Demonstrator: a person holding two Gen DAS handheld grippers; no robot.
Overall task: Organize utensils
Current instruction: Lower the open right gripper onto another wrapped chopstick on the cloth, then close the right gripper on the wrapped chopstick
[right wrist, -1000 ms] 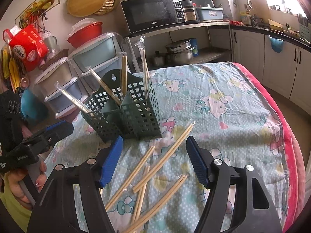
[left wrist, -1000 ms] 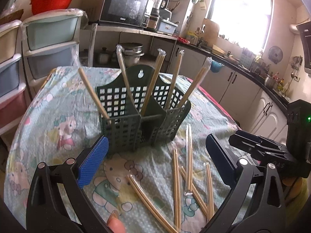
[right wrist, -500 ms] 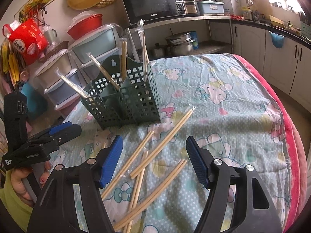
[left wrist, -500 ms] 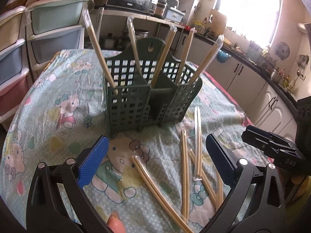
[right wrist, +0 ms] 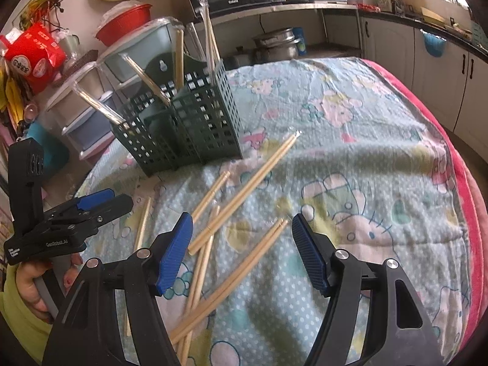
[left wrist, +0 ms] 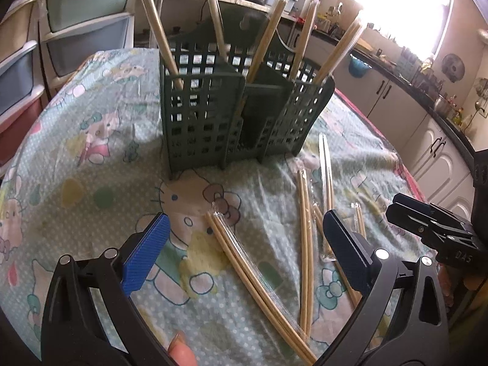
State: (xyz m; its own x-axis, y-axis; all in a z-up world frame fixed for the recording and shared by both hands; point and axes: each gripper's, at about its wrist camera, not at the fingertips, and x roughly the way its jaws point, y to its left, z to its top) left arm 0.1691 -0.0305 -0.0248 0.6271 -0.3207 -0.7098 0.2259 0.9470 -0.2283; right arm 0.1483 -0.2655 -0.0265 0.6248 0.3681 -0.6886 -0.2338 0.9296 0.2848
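Left wrist view: the loose wrapped chopsticks (left wrist: 305,244) are seen lying on the table (left wrist: 76,183) in front of the green caddy (left wrist: 238,116), nearer and larger than a second ago, since both tools have been lowered toward them. Five wrapped pairs are already stood in the caddy. The left tool (left wrist: 244,244) is spread wide and empty above one pair (left wrist: 259,286). The right tool (right wrist: 242,250) is likewise released, with nothing gripped. A pick-up is judged imminent.
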